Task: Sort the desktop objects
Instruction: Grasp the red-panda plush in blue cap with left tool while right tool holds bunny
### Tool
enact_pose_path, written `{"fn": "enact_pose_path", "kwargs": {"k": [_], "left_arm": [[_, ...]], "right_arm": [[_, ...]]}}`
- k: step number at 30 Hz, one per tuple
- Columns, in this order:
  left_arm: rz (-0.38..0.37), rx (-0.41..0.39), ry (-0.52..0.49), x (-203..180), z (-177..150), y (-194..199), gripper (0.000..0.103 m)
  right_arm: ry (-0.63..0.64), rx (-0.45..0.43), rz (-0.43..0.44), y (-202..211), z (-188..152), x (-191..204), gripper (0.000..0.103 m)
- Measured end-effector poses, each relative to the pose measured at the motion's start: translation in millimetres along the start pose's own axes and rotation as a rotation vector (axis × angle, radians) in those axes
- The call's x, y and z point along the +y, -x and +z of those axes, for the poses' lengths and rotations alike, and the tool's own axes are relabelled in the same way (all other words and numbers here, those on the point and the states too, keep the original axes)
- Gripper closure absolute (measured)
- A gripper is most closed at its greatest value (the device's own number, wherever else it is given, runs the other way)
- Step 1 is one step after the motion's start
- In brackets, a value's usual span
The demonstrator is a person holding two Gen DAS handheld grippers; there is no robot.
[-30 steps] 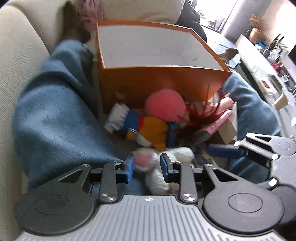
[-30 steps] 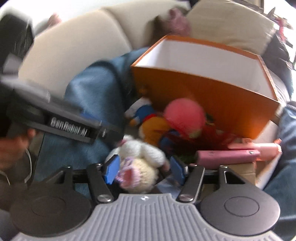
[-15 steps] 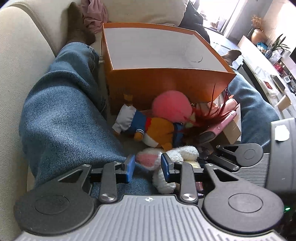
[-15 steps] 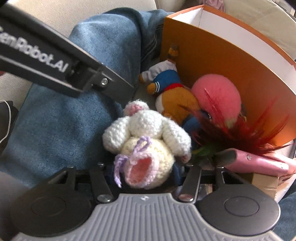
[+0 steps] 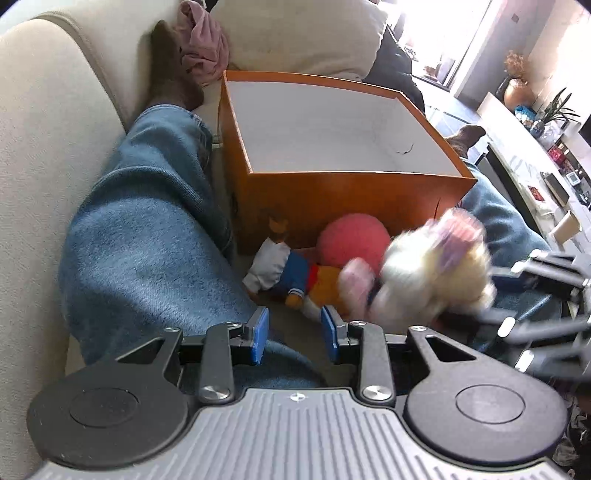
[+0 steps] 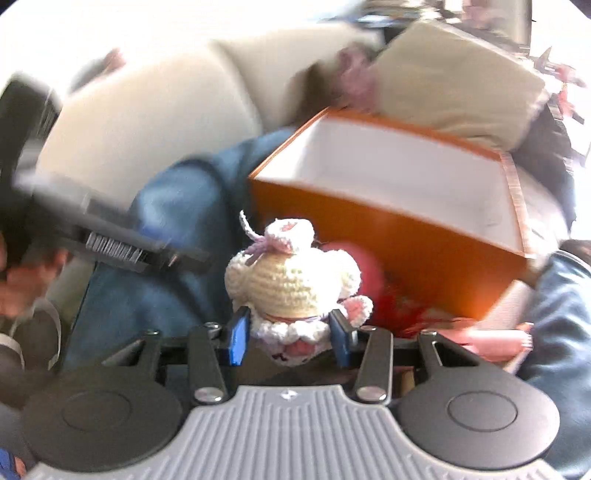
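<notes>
My right gripper (image 6: 290, 338) is shut on a white crocheted bunny (image 6: 291, 280) and holds it up in front of the orange box (image 6: 424, 243). The bunny shows blurred in the left wrist view (image 5: 424, 273), with the right gripper's body behind it at the right edge. The orange box (image 5: 351, 195) has a white, empty inside. A pink ball (image 5: 351, 240) and a blue-and-orange plush doll (image 5: 295, 273) lie against the box's front wall. My left gripper (image 5: 294, 334) is open and empty, low in front of the doll.
The box stands on a cream sofa (image 5: 44, 147) between a person's legs in blue jeans (image 5: 147, 236). A cushion (image 5: 295, 33) and pink cloth (image 5: 201, 48) lie behind the box. A pink flat object (image 6: 487, 339) lies by the box's right corner.
My right gripper has closed on the bunny and lifted it up off the pile towards the box. My left gripper has let the bunny's ear go and stands a little wider.
</notes>
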State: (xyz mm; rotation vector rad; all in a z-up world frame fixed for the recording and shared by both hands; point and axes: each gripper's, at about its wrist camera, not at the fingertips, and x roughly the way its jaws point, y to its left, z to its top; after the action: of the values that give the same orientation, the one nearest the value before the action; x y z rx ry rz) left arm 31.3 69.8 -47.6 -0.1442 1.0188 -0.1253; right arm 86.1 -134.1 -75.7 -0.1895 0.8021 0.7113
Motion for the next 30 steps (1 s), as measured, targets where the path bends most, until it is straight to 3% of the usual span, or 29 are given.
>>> {"fn": "enact_pose_path", "kwargs": {"k": [4,5,12,17,23,30], "left_arm": [[0.021,0.003,-0.113,-14.4,6.1,-8.5,0.061],[0.022,0.002,-0.160,-19.6,6.9,-11.1,0.054],[0.102,0.016,-0.735,-66.4,-11.9,-34.2,0.049],[0.192,0.022,-1.073,-84.0,-32.7,-54.5,0.048],[0.263,0.050,-1.355,-92.1,-49.7,-74.0,0.041],[0.300,0.066,-1.590,-94.0,-64.6,-92.5,0.037]], "right_arm": [[-0.140,-0.013,-0.023,4.4,-3.5,-34.3,0.055],[-0.184,-0.005,-0.011,-0.4,-6.3,-41.3,0.054],[-0.363,0.069,0.034,-5.1,-29.9,-70.5,0.050],[-0.360,0.125,0.001,8.0,-52.0,-73.5,0.049],[-0.193,0.190,-0.097,12.0,-48.8,-63.6,0.044],[0.337,0.176,-0.057,11.1,-18.6,-18.3,0.031]]}}
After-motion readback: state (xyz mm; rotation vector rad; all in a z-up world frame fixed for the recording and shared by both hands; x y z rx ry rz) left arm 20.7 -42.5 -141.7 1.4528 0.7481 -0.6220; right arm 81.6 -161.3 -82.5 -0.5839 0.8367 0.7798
